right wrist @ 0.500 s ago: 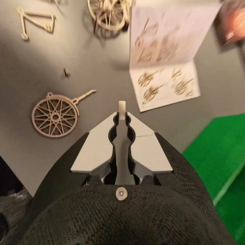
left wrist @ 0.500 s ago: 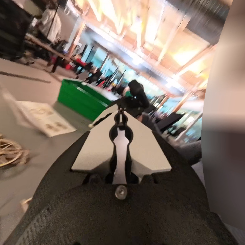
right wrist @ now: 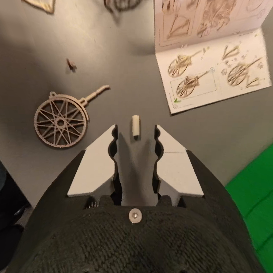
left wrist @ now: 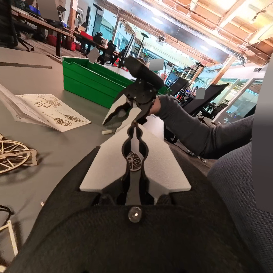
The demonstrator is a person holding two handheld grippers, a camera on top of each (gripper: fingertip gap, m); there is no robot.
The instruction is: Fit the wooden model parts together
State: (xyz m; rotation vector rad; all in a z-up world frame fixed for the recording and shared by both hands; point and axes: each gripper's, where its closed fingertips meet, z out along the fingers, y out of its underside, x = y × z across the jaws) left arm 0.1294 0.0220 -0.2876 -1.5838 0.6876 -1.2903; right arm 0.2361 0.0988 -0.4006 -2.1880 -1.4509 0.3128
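Observation:
My right gripper (right wrist: 135,127) is open and empty, pointing down at the grey table (right wrist: 130,73). A short white peg (right wrist: 135,125) lies on the table between its fingertips, touching neither. A spoked wooden wheel with a fork arm (right wrist: 60,122) lies to the left of the peg. In the left wrist view the right gripper (left wrist: 110,127) hovers just over the peg (left wrist: 106,131). My left gripper (left wrist: 134,124) is shut, held above the table, with a tiny tan wooden piece (left wrist: 134,121) pinched at its tips. The wheel (left wrist: 133,161) shows through the gap between its fingers.
An open instruction booklet (right wrist: 214,66) lies right of the peg. A green bin (left wrist: 88,84) stands behind it. A larger wooden wheel assembly (left wrist: 13,155) lies at the left. A small dark piece (right wrist: 70,65) and a wooden frame part (right wrist: 42,5) lie farther off. The left gripper's tips are roughly 20 centimeters from the right gripper's.
My right gripper has opened and let go of the white peg, which now lies on the table. My left gripper stays shut and now points at the right gripper.

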